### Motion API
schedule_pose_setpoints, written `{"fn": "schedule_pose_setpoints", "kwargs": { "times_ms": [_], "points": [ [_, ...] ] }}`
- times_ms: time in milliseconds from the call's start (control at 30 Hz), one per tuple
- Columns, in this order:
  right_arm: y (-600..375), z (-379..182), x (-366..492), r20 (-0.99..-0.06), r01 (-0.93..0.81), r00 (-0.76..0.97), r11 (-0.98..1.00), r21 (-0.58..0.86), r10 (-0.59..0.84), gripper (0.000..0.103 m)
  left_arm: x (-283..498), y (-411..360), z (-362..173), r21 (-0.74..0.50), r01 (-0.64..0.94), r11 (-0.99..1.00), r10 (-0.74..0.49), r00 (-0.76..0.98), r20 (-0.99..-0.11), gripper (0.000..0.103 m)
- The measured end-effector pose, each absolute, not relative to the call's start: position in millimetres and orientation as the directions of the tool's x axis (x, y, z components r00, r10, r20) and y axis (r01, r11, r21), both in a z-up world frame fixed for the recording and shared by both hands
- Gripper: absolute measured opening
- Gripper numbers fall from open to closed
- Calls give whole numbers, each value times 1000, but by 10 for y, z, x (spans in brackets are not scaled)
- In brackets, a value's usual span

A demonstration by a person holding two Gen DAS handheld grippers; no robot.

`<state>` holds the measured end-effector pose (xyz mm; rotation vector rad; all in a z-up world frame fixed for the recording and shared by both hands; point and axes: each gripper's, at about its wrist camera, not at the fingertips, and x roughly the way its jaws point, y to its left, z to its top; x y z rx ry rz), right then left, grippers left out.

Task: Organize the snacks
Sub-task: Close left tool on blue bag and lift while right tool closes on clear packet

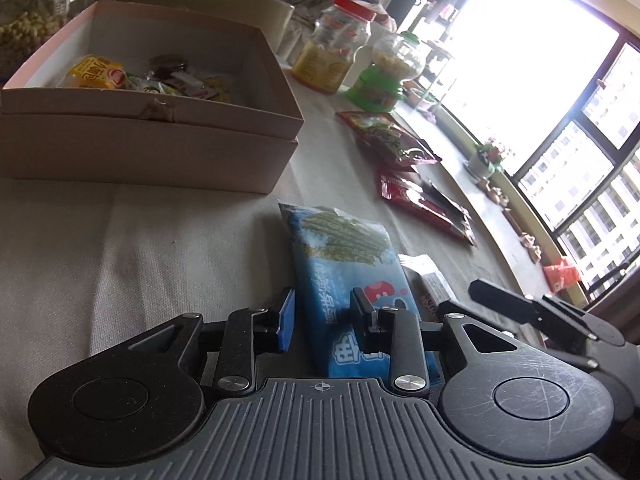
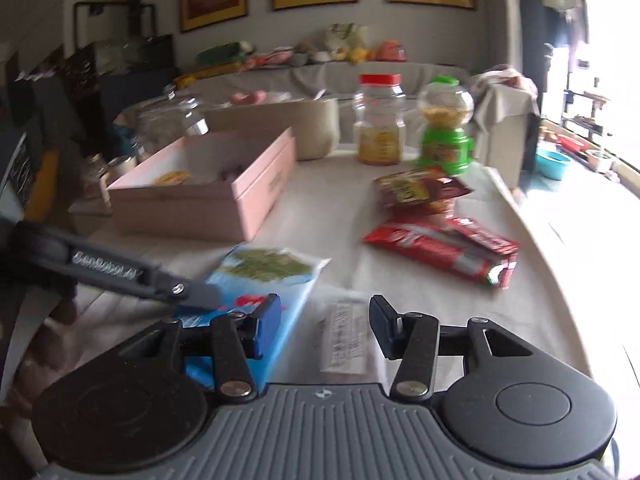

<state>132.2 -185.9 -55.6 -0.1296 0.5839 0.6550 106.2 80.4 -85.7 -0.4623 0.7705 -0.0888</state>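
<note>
The left gripper [image 1: 322, 318] is held half open over the blue snack bag [image 1: 348, 264]; nothing is gripped.

The right gripper [image 2: 324, 326] is parted around a small clear packet [image 2: 345, 340], not pressed.

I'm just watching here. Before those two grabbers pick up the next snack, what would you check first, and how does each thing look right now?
1. Left gripper lined up over the blue packet: ok, the packet lies between its jaws.
2. Left grip closed on it: not ok, gaps show beside both pads.
3. Right gripper over the small clear packet: ok, jaws open around it.
4. Pink box open with room: ok, a few snacks inside, space left.
5. Grippers clear of each other: cannot tell, they are close.
6. Red packets out of the way: ok, farther along the table.
</note>
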Motion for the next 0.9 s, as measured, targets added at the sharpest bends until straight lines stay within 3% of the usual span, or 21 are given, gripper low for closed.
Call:
{"fn": "schedule_pose_setpoints", "kwargs": {
  "times_ms": [367, 900],
  "points": [
    [-1750, -674, 1258, -573, -621, 629, 783, 35, 525, 48, 1175, 778, -913, -464, -63, 884, -277, 728, -627, 34],
    [-2000, -630, 1000, -544, -629, 603, 767, 126, 584, 44, 705, 495, -368, -450, 59, 891, -342, 739, -580, 34]
  ]
}}
